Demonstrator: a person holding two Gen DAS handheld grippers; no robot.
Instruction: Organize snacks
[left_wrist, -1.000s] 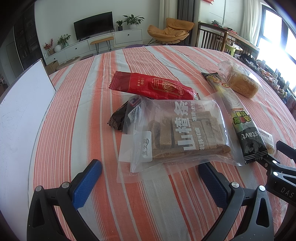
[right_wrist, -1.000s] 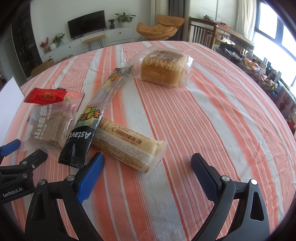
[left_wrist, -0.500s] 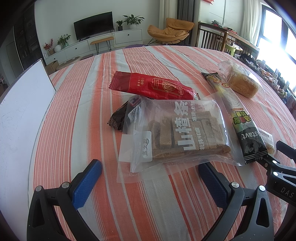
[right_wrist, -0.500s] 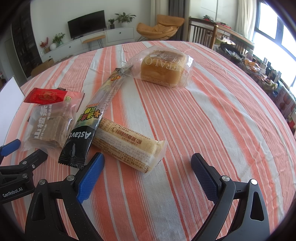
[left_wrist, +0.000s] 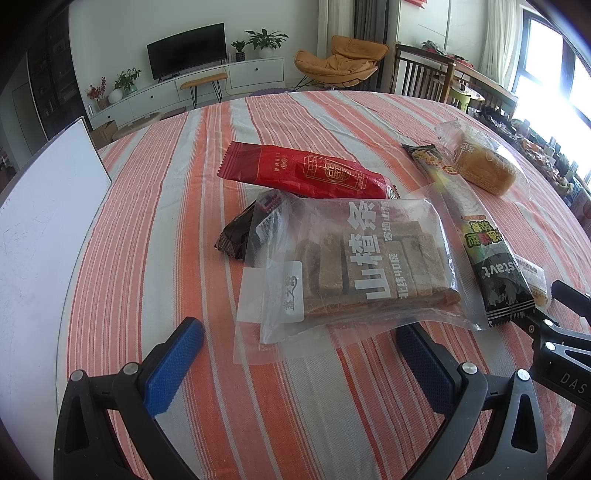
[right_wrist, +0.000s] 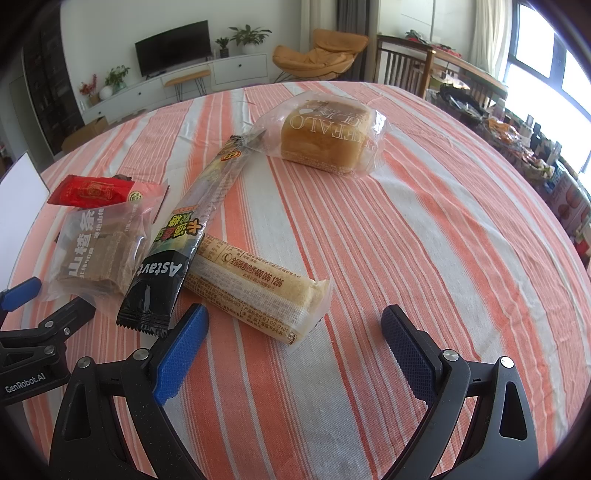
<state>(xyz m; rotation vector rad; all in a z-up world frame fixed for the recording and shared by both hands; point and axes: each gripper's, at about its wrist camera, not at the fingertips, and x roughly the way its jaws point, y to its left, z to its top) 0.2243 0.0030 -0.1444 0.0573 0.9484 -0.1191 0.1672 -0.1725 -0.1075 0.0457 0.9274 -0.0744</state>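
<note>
Left gripper (left_wrist: 299, 354): hovered low over the striped tablecloth (left_wrist: 147, 221), jaws wide apart, empty
Right gripper (right_wrist: 295, 336): level beside it, spread wide, nothing held
Hawthorn bag (left_wrist: 354, 258): lay just ahead of left fingers
Cake bar (right_wrist: 255, 291): lay before right gripper

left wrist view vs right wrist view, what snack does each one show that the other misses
Only the left wrist view shows the dark brown wrapper tucked under the clear bag of brown bars.

Only the right wrist view shows nearly the whole cream cake roll; the left sees just its end.

Both share the red packet, the long black Astavt stick, the bagged bread, the striped tablecloth, and both open grippers, left gripper and right gripper.
</note>
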